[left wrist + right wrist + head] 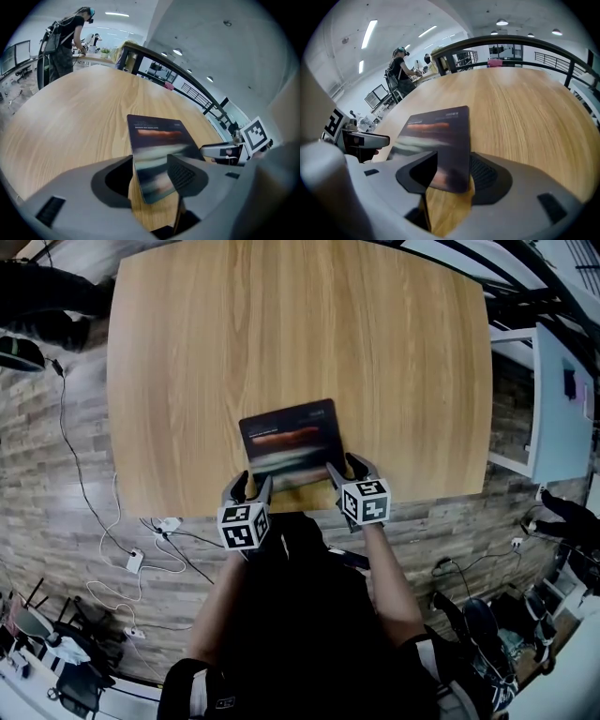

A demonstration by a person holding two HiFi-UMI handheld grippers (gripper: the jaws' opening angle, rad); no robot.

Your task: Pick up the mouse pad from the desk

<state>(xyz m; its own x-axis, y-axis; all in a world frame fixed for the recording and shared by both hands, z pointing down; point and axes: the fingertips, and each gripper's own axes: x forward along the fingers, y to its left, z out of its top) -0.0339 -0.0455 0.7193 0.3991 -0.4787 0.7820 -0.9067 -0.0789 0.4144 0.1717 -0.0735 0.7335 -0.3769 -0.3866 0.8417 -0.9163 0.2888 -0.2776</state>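
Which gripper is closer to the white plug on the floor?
Left. The left gripper is up right of the white plug; the right gripper is farther right.

No word or number can be read anywhere. The mouse pad [159, 140] carries a short line of small pale print along its far edge, seen in both gripper views, but it is too small and blurred to make out. The left cube [244, 526] and right cube [366, 501] bear only black-and-white square marker patterns, with no letters or digits.
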